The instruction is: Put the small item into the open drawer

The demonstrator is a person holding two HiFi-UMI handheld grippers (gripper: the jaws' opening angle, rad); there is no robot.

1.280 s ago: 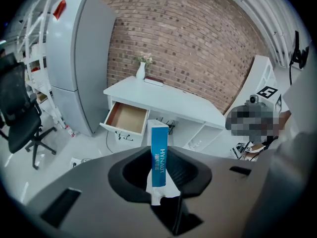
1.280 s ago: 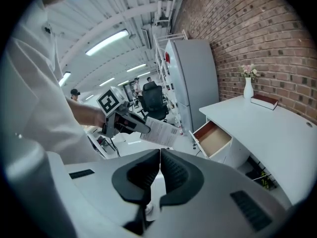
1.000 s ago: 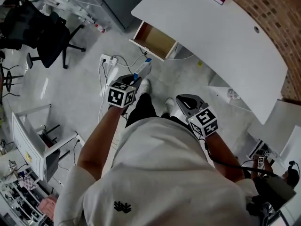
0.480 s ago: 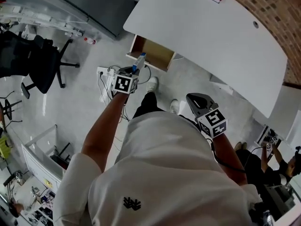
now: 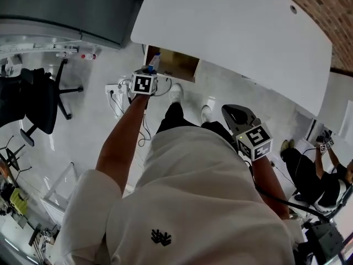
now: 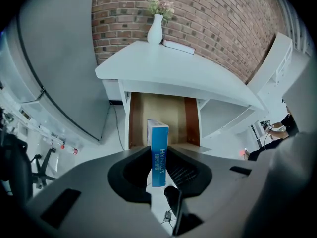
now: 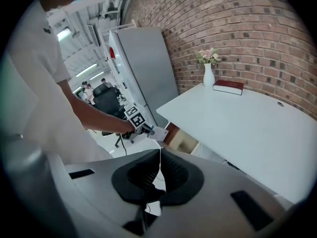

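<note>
The small blue box [image 6: 158, 150] is gripped upright between the jaws of the left gripper [image 5: 149, 70], at the near edge of the open drawer [image 6: 163, 108]. The right gripper [image 7: 159, 156] is seen closed and empty.

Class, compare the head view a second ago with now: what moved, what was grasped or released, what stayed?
The left hand-held gripper has carried the blue box forward, up to the open drawer under the white desk, as the person stepped closer. Nothing was grasped or released: the box stays clamped upright. The right hand-held gripper hangs back by the person's side, shut and empty.
</note>
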